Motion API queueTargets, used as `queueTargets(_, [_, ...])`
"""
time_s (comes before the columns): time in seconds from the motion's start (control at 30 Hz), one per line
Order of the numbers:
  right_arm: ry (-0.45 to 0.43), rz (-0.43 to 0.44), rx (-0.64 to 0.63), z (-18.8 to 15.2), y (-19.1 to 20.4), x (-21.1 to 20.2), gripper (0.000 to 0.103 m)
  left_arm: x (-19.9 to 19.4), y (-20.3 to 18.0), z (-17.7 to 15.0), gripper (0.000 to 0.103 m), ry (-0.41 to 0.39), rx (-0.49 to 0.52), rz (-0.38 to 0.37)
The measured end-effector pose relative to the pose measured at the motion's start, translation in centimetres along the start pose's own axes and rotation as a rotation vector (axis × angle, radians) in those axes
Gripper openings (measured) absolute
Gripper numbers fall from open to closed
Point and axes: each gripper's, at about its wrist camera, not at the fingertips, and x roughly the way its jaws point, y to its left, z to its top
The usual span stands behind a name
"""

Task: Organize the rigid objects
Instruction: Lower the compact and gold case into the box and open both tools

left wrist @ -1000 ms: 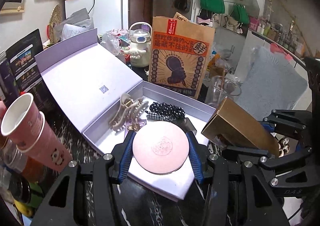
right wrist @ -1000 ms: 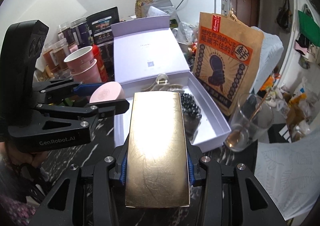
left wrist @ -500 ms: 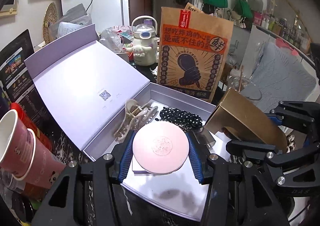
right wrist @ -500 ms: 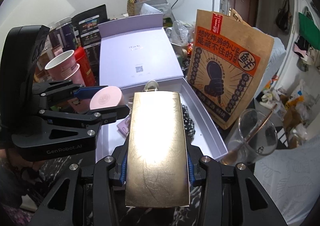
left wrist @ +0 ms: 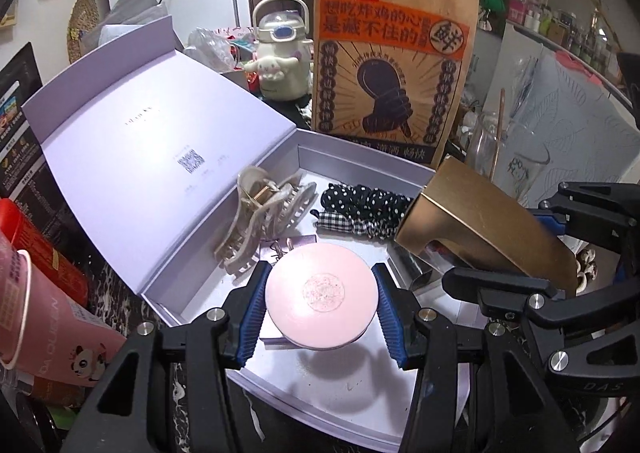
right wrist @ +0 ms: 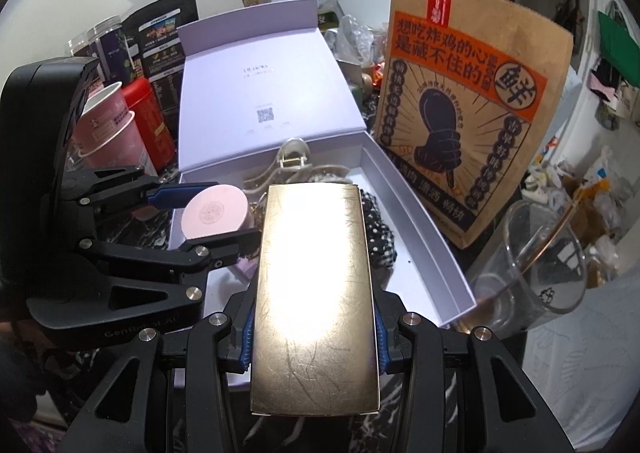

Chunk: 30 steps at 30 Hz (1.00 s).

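Observation:
My left gripper (left wrist: 321, 303) is shut on a round pink compact (left wrist: 321, 300), held low over the near part of an open lavender box (left wrist: 360, 173). In the right wrist view the same compact (right wrist: 214, 215) shows between the left gripper's blue pads. My right gripper (right wrist: 314, 327) is shut on a flat gold box (right wrist: 314, 293), which hangs over the lavender box's (right wrist: 432, 237) near right side; in the left wrist view the gold box (left wrist: 480, 229) tilts in from the right. Inside the lavender box lie a beige hair claw (left wrist: 260, 221) and a black polka-dot scrunchie (left wrist: 368, 201).
The box lid (left wrist: 132, 157) stands open at the left. A brown paper bag (left wrist: 392, 65) stands right behind the box, a clear glass (right wrist: 532, 265) with a stick to its right. Pink paper cups (right wrist: 108, 133) and a red tin crowd the left; a cream kettle (left wrist: 282, 53) sits farther back.
Both grippers have moved forward and down toward the lavender box, each still holding its object. The compact and the gold box now hang lower over the box's inside.

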Motion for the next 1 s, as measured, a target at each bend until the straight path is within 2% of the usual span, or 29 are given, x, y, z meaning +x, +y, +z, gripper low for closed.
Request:
queueTargets(0.5, [0.023, 0.029, 0.013, -1.6, -0.3, 2.1, 0.043, 2.0, -0.5, -1.3, 0.050, 0.059, 0.015, 0.011])
queueTargets(0.73, [0.019, 0.010, -0.015, -1.8, 0.0, 2.4, 0.044, 2.2, -0.8, -1.7, 0.050, 0.063, 0.033, 0.037])
queueTargets(1.0, [0.040, 0.002, -0.015, -2.1, 0.0, 3.2, 0.046, 3.3, -0.6, -3.0, 0.050, 0.117, 0.003, 0.013])
